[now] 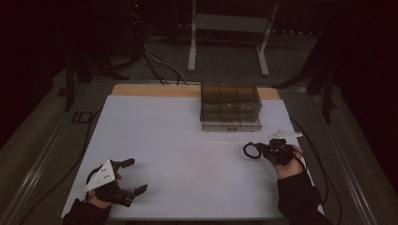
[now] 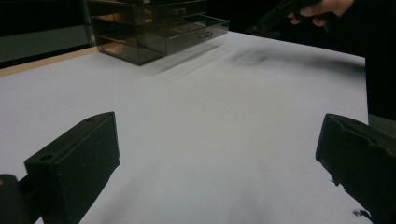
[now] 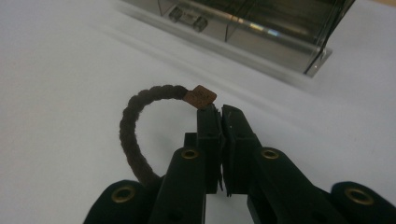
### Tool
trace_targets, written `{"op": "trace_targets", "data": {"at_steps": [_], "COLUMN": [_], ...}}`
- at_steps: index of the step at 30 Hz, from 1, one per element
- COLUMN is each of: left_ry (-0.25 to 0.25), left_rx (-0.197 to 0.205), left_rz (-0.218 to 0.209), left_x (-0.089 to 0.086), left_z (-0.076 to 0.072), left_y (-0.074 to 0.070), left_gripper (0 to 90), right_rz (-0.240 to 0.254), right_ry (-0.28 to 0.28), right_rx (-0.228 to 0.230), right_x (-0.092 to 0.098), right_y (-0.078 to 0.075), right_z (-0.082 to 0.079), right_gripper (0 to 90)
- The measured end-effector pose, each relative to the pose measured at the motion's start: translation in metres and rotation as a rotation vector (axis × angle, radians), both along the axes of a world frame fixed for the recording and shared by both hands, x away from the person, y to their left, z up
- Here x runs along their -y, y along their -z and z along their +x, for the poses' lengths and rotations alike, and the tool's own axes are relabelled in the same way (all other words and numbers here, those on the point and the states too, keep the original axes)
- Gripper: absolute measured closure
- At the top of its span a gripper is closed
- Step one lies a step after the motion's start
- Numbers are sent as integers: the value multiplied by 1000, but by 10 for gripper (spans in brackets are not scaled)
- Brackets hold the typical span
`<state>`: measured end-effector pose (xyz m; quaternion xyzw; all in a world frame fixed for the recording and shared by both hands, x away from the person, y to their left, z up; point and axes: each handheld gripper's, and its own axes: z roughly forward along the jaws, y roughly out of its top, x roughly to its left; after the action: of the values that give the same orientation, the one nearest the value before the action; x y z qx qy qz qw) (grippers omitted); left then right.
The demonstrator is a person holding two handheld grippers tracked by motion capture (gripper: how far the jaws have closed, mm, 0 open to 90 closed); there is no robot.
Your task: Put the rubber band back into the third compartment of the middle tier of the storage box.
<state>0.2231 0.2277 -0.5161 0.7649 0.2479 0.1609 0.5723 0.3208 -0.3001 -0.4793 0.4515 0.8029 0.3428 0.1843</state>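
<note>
A dark braided hair band (image 3: 132,122) with a small brown tag (image 3: 200,96) curls out to the left of my right gripper (image 3: 220,116), whose jaws are shut on it near the tag. In the high view that gripper (image 1: 261,149) is over the white mat's right side with the loop (image 1: 251,151) sticking out to its left, in front of a smoky clear drawer box (image 1: 230,107). My left gripper (image 1: 135,176) rests at the mat's front left, open. Between its jaws (image 2: 217,163) there is only bare mat.
The drawer box (image 2: 154,28) stands at the back middle of the white mat (image 1: 187,140), its drawers closed (image 3: 261,23). Cables trail off both sides of the table. A white stand is on the floor behind the table (image 1: 227,23).
</note>
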Motion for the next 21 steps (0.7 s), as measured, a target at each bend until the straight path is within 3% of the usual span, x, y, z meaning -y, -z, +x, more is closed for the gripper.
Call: {"op": "trace_targets", "data": {"at_steps": [21], "left_ry": [2], "left_rx": [-2], "left_rz": [0], "left_x": [0], "left_z": [0], "left_y": [1], "left_gripper": [3], "right_rz": [0], "right_ry": [-1], "right_rx": [11], "right_x": [-3], "right_y": [-19], "right_z": [23], "right_gripper": [871]}}
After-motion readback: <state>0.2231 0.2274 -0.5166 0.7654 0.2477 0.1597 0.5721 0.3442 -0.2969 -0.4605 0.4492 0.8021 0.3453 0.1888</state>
